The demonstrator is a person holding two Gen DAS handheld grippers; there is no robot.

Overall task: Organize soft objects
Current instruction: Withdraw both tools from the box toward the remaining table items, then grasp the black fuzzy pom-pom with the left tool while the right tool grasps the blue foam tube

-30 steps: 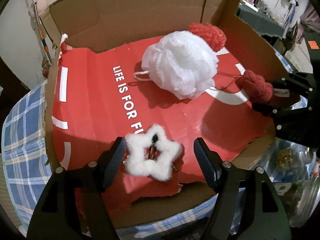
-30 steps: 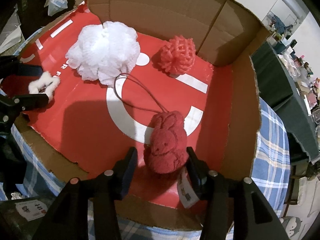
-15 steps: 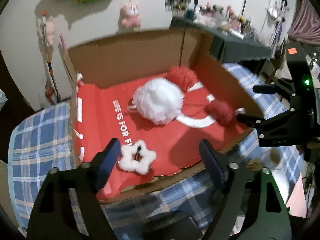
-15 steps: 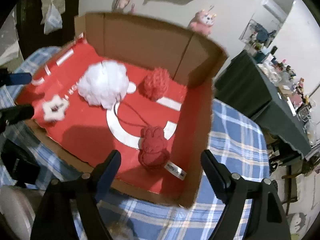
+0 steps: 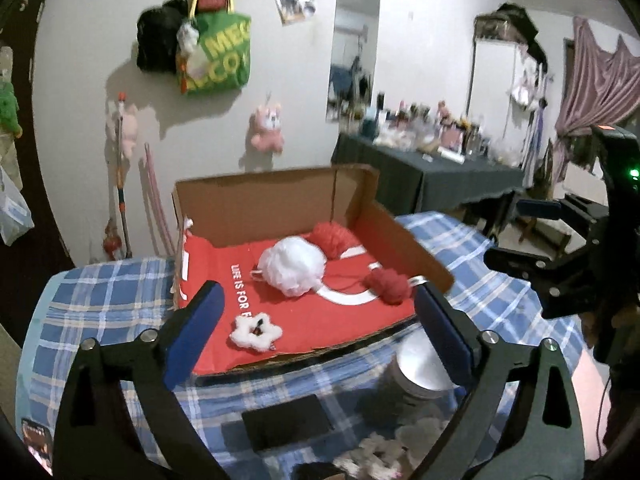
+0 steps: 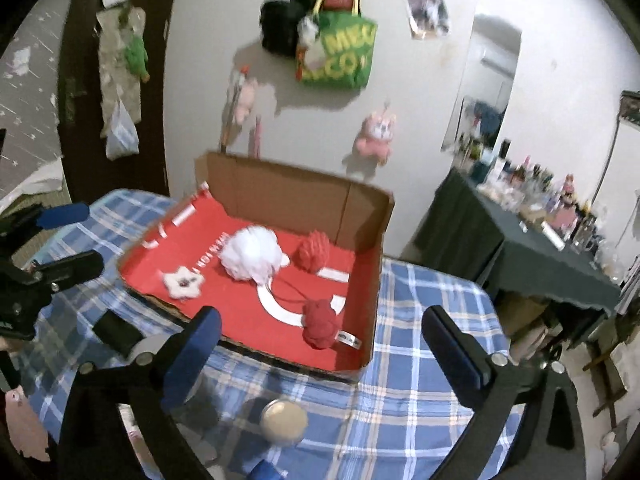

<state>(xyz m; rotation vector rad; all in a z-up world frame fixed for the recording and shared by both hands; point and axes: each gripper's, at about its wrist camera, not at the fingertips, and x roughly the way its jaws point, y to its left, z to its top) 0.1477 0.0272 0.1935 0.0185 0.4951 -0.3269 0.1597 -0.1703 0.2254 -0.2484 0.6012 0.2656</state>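
Change: I've pulled both grippers up and back; the toys they straddled now lie well ahead in the box.
Cardboard box (image 5: 276, 200): on plaid cloth (image 6: 420, 380), red-lined.
White pouf (image 5: 292, 266): mid-box.
Red plush (image 6: 320, 326): near right wall.
White star (image 5: 256, 330): front edge.
Left gripper (image 5: 320, 332): still spreading, empty.
Right gripper (image 6: 322, 346): still spreading, empty.

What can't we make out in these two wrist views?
- Left view: the jar in front of the box is blurred and partly behind the left gripper; contents unreadable.
- Left view: white print on the red liner is cut off by the white star.
- Right view: label on the red plush is too small to read.
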